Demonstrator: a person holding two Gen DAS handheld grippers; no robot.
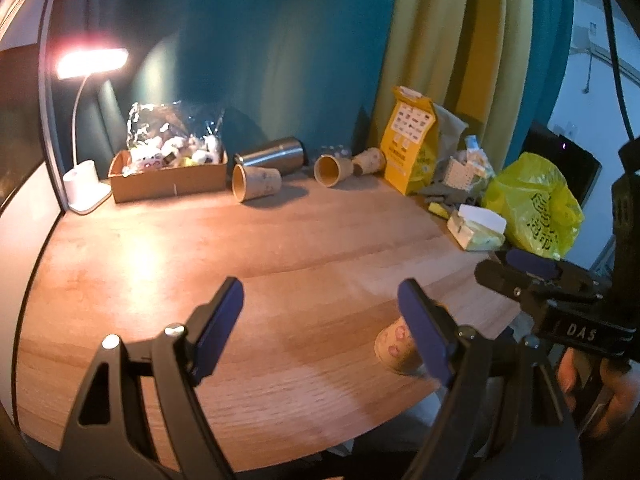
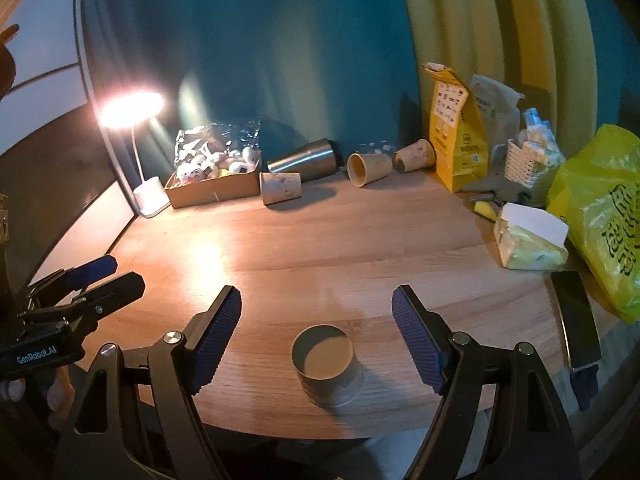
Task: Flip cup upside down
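Between the spread right gripper (image 2: 316, 320) fingers, a tan paper cup (image 2: 326, 372) stands inverted; left gripper (image 1: 320, 320) spread too.

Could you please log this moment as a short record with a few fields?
cup: paper cup stands near the table's front edge, wide end down, narrow base up
left claw: open, empty, cup beside its right finger
right claw: open, empty, cup ahead between its fingers, untouched
table: wooden
back of table: three paper cups on their sides, metal tumbler lying down, lit lamp
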